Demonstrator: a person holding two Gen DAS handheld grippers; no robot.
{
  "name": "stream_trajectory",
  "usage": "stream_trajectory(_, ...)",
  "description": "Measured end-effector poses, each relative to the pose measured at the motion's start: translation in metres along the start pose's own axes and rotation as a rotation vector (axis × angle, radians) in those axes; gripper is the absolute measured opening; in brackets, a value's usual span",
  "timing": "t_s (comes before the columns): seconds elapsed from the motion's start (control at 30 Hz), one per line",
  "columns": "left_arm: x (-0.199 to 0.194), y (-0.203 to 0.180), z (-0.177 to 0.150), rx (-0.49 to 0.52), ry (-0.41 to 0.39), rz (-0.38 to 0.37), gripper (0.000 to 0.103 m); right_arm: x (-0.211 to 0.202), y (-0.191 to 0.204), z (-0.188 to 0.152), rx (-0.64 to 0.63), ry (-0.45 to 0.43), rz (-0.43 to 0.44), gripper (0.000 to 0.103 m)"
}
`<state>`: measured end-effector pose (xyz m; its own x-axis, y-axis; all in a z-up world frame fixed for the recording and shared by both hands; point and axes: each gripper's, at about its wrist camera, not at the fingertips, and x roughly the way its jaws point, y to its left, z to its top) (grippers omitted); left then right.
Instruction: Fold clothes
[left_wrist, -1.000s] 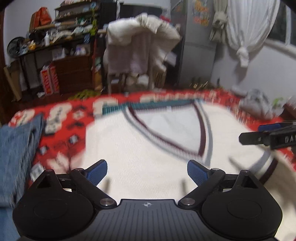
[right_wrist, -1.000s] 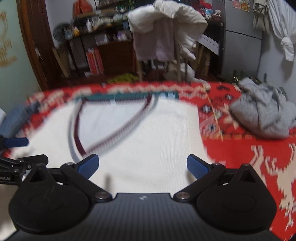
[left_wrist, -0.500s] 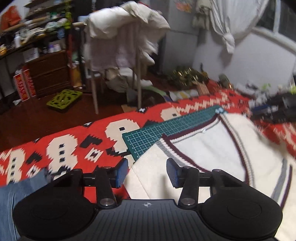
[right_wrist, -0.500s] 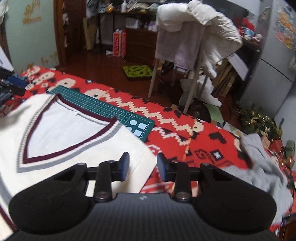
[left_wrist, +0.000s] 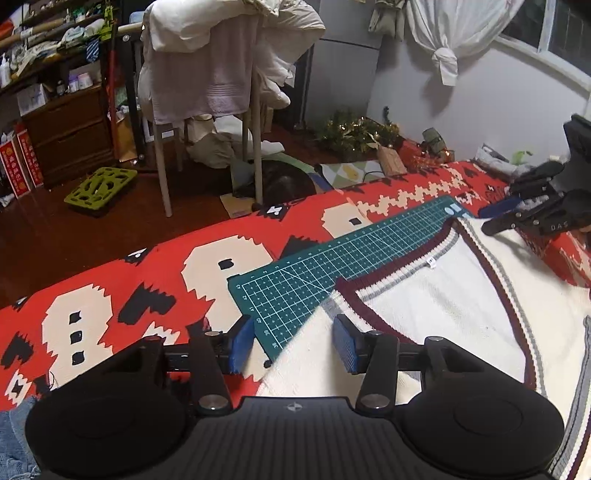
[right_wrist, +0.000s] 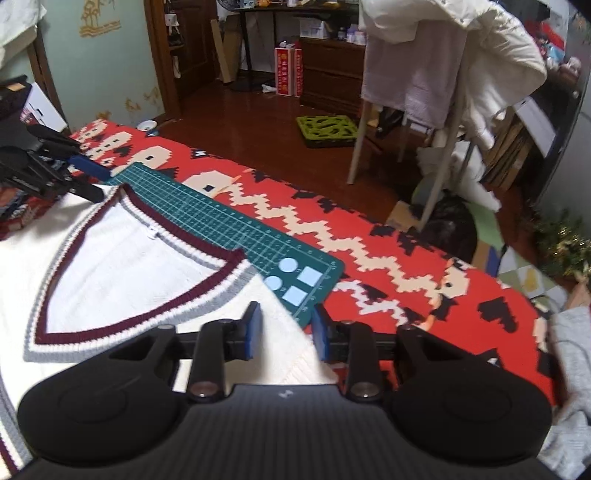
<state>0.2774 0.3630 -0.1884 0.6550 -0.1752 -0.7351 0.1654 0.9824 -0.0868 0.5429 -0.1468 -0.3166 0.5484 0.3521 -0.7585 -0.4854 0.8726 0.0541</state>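
Since 1.0 s ago both grippers have moved out to the cream sweater's shoulder corners and narrowed. Left gripper: jaws part-open, straddling left shoulder edge. Right gripper: narrow gap over right shoulder corner. Sweater lies flat on green cutting mat and red blanket.

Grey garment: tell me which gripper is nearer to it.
Right. The right gripper is at the sweater shoulder nearest the grey garment; the left gripper is at the far shoulder.
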Motion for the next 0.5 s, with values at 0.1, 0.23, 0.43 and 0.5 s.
stream_trajectory(0.1, -0.003, 0.002, 0.0, -0.008, -0.003, 0.022, 0.033, 0.0, 0.006, 0.0, 0.001, 0.0, 0.007, 0.008)
stream_trajectory(0.23, -0.011, 0.002, -0.003, 0.003, -0.006, -0.003, 0.0, -0.002, 0.02, -0.001, -0.035, 0.008, -0.026, 0.005)
stream_trajectory(0.43, -0.009, 0.0, -0.001, 0.021, -0.001, 0.003, 0.011, -0.003, 0.027, 0.001, -0.05, 0.012, -0.061, 0.005)
stream_trajectory(0.5, -0.007, 0.001, 0.001, 0.012, -0.002, -0.025, 0.017, -0.003, 0.025, 0.002, -0.035, 0.008, -0.058, 0.005)
